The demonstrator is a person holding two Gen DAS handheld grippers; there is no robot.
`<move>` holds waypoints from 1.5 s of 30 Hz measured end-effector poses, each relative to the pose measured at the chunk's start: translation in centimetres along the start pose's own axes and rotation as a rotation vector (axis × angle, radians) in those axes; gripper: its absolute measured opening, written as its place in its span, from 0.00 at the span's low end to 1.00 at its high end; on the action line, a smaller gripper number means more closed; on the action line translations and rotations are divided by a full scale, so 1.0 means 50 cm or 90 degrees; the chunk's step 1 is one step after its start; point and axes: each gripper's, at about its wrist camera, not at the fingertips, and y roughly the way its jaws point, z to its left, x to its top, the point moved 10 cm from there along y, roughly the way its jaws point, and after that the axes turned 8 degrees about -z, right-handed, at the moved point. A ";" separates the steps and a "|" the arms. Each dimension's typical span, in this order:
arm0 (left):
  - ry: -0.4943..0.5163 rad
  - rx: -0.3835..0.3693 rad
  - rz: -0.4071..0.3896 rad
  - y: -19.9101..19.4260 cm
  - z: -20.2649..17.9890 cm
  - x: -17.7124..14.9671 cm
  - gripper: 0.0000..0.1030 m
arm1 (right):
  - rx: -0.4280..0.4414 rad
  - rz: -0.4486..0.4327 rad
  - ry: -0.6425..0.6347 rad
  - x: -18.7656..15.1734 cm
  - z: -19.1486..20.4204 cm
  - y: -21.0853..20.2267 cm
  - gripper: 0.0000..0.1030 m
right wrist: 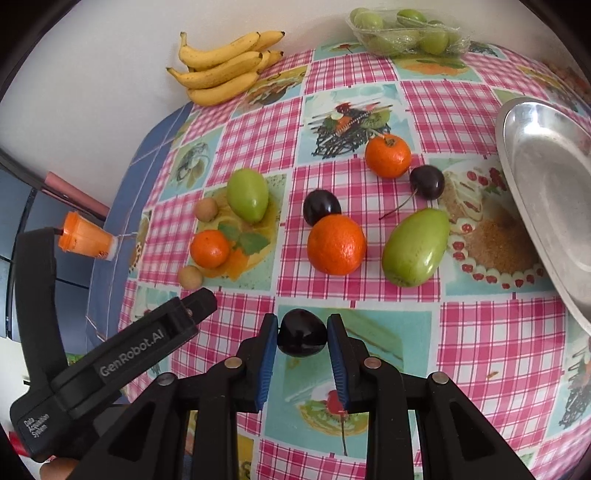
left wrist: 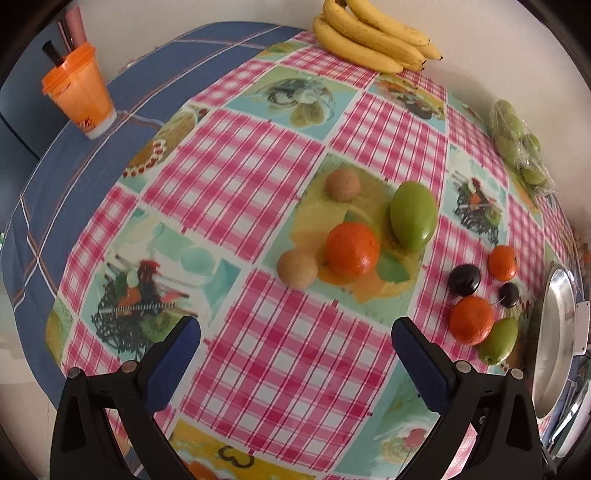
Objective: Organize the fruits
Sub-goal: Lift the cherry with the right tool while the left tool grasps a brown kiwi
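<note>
Down near the front edge of the checked tablecloth (right wrist: 498,332), the right gripper (right wrist: 302,334) has its blue pads pressed against both sides of a dark cherry (right wrist: 302,333), jaws drawn in close around it. The left gripper (left wrist: 295,334) hovers over the cloth with its fingers spread wide and nothing between them. To the right lies a silver metal tray (right wrist: 546,177), and the part of it in view holds no fruit. Loose on the cloth just left of the tray sit a green mango-shaped fruit (right wrist: 415,247), an orange (right wrist: 336,244) touching a second dark cherry (right wrist: 320,206), a stemmed cherry (right wrist: 427,182) and a smaller orange (right wrist: 388,155). Farther left is another cluster: a green fruit (right wrist: 246,195), an orange (right wrist: 209,248) and two small tan round fruits (right wrist: 206,209) (right wrist: 190,277). At the far edge by the wall, a clear plastic-wrapped punnet (right wrist: 408,35) holds several green fruits, and a bunch of bananas (right wrist: 225,68) lies bare on the cloth. On the blue cloth (left wrist: 155,92) beyond, an orange cup (left wrist: 79,96) with a lid holds dark sticks and a pink tube-like item.
</note>
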 end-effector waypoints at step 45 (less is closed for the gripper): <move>0.105 0.019 0.003 0.041 -0.023 0.041 0.46 | -0.023 0.035 -0.018 0.027 0.012 0.029 0.29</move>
